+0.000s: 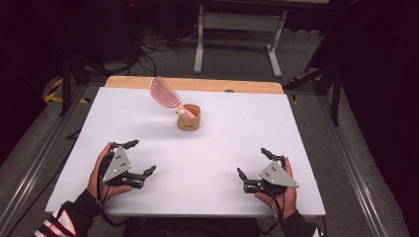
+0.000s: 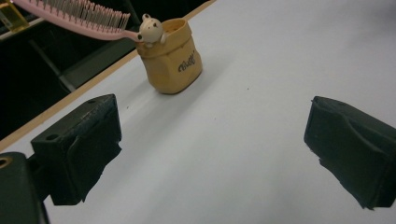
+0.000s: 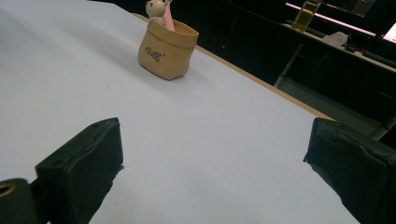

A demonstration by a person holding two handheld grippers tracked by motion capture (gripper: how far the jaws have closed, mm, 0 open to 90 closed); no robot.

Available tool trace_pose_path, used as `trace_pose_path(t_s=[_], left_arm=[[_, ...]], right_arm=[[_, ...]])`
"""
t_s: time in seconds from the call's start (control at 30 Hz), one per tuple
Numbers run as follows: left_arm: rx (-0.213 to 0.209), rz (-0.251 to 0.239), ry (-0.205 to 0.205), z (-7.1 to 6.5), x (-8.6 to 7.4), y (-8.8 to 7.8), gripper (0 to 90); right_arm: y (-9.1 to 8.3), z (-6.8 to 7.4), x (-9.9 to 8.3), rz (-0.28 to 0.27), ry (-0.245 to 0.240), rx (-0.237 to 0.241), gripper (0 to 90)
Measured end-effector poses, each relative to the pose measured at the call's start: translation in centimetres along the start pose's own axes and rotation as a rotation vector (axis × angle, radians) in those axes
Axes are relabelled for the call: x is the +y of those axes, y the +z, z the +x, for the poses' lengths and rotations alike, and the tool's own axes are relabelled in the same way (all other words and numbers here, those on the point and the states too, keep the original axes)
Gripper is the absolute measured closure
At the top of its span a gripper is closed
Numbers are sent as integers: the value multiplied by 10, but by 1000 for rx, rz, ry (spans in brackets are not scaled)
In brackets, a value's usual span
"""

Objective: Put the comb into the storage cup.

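A tan sack-shaped holder (image 1: 189,117) (image 2: 171,56) (image 3: 166,49) stands on the white table (image 1: 197,148) toward the far middle. A pink hairbrush (image 1: 163,92) (image 2: 74,15) leans out of it to the far left, handle down inside; a small bear figure (image 2: 150,29) (image 3: 156,7) sits at the holder's rim. My left gripper (image 1: 141,158) (image 2: 212,154) rests open near the table's front left, nothing between its jaws. My right gripper (image 1: 253,161) (image 3: 215,172) rests open near the front right, also holding nothing. Both point toward the holder from well short of it.
A wooden strip (image 1: 195,84) runs along the table's far edge. Beyond it stand a white table frame (image 1: 237,29) and cables on the floor. Metal rails (image 1: 346,148) flank the table.
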State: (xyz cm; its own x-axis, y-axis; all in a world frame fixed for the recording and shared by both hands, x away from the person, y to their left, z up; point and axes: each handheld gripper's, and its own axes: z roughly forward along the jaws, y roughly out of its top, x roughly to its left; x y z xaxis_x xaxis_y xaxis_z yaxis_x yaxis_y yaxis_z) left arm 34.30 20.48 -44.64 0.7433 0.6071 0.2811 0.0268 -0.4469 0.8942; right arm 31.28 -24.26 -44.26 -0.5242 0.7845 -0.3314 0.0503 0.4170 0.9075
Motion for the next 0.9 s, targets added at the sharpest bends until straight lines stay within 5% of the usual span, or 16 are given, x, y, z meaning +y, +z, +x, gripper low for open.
trace_pose_path(t_s=[0.5,0.9], left_arm=[[36,86,-102,4,-35,-22,47],[56,75,-99,5,-33,-22,43]], right_arm=[[-1,8,-8,50,-3,-1,41],[-5,-1,-10,24,16,8,41]])
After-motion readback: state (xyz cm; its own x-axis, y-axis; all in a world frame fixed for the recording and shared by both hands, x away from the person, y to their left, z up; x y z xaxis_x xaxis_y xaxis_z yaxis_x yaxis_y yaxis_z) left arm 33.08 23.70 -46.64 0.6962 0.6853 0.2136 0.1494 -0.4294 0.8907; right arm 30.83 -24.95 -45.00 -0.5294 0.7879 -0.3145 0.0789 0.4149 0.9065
